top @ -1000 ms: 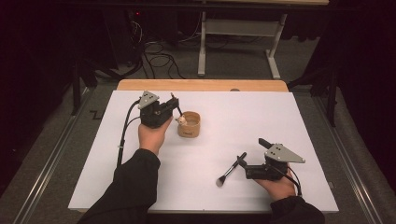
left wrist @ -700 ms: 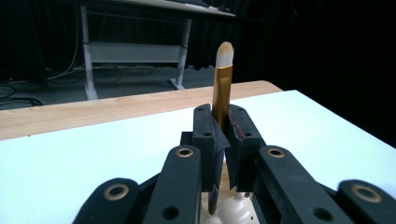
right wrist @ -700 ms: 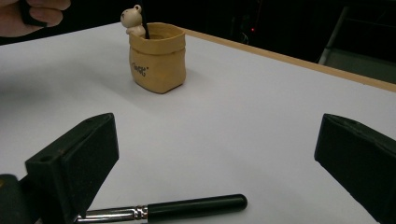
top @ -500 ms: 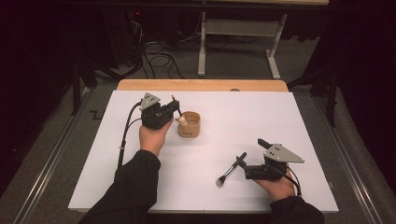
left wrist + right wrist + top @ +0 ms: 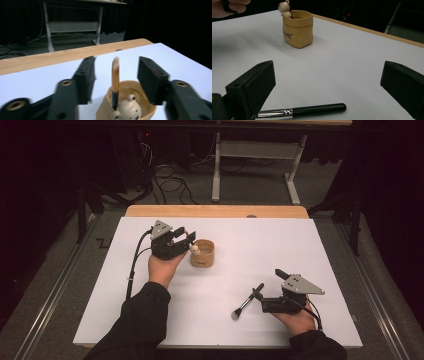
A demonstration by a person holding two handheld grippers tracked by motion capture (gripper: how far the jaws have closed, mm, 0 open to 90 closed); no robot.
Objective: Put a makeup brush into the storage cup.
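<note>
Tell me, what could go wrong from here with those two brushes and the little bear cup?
1. The left gripper has just been opening its jaws, and the wooden brush stands between them, untouched, in the bear cup. Pulling away sideways could snag the handle and tip the cup.
2. The black brush lies flat on the table between the open jaws of the right gripper. Closing on it might roll it away or scrape the table.
</note>
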